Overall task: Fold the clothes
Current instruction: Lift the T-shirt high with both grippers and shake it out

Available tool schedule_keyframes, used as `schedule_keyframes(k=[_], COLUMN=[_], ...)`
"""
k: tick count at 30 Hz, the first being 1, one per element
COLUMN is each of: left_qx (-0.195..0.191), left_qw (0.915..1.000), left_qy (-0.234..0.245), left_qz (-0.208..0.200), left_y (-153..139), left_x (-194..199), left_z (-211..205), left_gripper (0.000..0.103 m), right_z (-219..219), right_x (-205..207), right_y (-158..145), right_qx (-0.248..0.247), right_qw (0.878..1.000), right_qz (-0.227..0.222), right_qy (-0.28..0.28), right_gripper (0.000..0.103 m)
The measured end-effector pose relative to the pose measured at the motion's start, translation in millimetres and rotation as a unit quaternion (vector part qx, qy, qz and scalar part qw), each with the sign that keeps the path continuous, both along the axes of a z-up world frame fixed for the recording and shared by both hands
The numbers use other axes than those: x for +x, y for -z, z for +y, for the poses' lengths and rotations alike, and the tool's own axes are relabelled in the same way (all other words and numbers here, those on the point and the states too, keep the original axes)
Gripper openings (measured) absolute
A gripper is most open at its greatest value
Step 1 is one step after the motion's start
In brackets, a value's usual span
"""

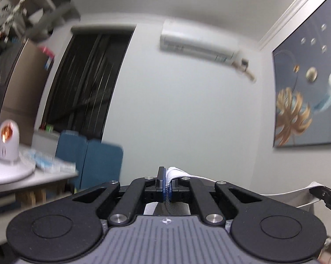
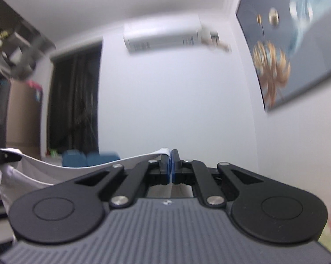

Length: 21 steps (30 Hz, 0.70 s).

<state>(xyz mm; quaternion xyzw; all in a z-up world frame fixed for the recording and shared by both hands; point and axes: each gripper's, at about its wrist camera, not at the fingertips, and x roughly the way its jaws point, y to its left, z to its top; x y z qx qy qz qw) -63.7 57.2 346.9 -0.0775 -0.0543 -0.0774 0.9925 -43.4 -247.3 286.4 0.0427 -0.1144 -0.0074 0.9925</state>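
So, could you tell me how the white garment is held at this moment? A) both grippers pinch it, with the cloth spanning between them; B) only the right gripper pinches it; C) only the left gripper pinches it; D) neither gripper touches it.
A: the left gripper and the right gripper are each shut on an edge of the white garment, which stretches between them.
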Motion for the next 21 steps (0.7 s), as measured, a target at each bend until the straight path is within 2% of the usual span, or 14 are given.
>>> schedule_keyframes(k=[2,6,10,13,15,17,21], left_qx=[0.008,0.024,0.025,0.028,0.036,0.045,0.044], left_qw=[0.9996,0.9973,0.9969,0.9978,0.9984,0.9988,0.9974], left_qy=[0.003,0.006,0.016,0.020,0.016,0.011,0.010], left_qz=[-0.029,-0.070,-0.073,-0.057,-0.040,-0.018,0.056], left_y=[-38,-92,-119,-121,-110,-91,-44], left_x=[-28,-89,-141,-157,-150,-124,-15], left_z=[0,-5,-13,-19,-21,-29,-43], left_gripper=[0.003,0.003,0.003,0.003,0.003,0.003,0.003], right_z=[-2,-6,-13,-20,-24,-29,-44], right_x=[-31,-89,-131,-133,-117,-94,-11], right_y=[-33,-85,-112,-111,-97,-80,-37], right_qx=[0.001,0.007,0.009,0.010,0.012,0.019,0.043], right_qw=[1.000,0.998,0.997,0.998,0.999,0.999,0.996], right_qz=[-0.022,-0.056,-0.067,-0.048,-0.028,-0.002,0.067], right_qy=[-0.007,-0.021,-0.032,-0.037,-0.038,-0.039,-0.038], right_gripper=[0.004,0.004,0.004,0.004,0.004,0.004,0.004])
